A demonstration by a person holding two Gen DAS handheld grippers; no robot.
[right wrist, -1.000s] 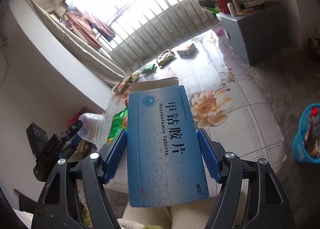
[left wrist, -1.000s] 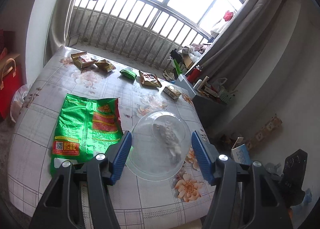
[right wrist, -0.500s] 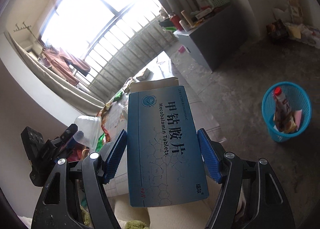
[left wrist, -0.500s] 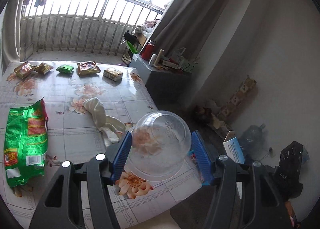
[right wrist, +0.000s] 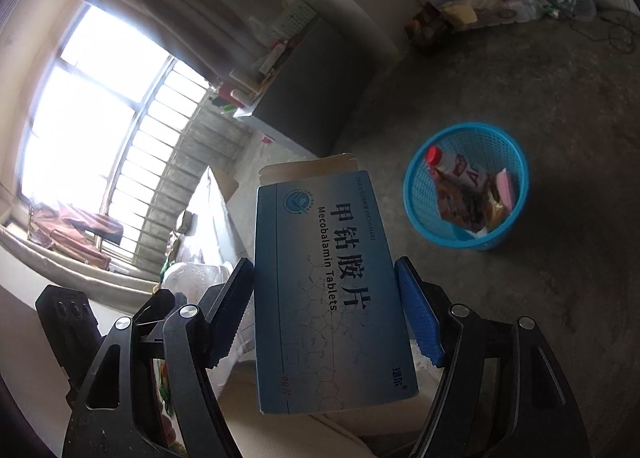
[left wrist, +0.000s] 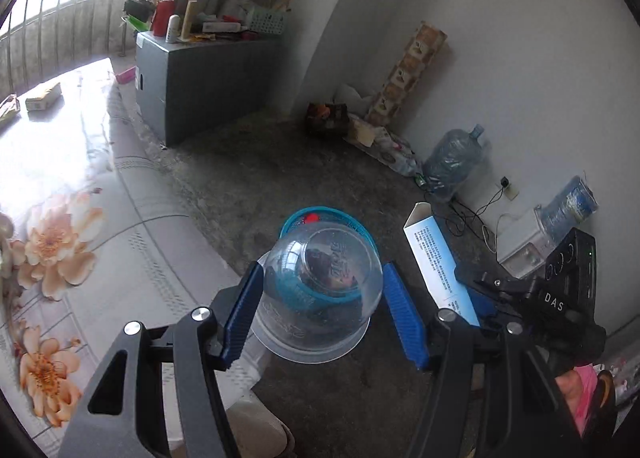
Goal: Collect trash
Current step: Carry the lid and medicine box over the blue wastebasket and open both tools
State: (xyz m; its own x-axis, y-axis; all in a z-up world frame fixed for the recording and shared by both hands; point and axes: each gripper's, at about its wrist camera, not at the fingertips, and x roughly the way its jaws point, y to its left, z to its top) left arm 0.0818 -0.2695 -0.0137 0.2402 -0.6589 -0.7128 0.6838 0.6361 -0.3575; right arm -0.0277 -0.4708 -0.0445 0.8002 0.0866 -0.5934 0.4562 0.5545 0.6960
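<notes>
With your left gripper (left wrist: 322,308) clamping the clear cup (left wrist: 318,290) and your right gripper (right wrist: 326,320) apparently pinching the tablet box (right wrist: 332,290), centre each over the blue basket (right wrist: 466,184) before releasing.

The left gripper (left wrist: 320,310) has blue ribbed pads on black arms, and between them sits a clear, colourless plastic cup (left wrist: 320,294); through and just beyond it shows a bright blue mesh basket (right wrist: 466,186). To its left spreads a white cloth (left wrist: 80,194) printed with peach-orange flowers. The right gripper (right wrist: 326,318), also blue-padded and black, frames a blue box (right wrist: 328,290) with dark blue lettering.
</notes>
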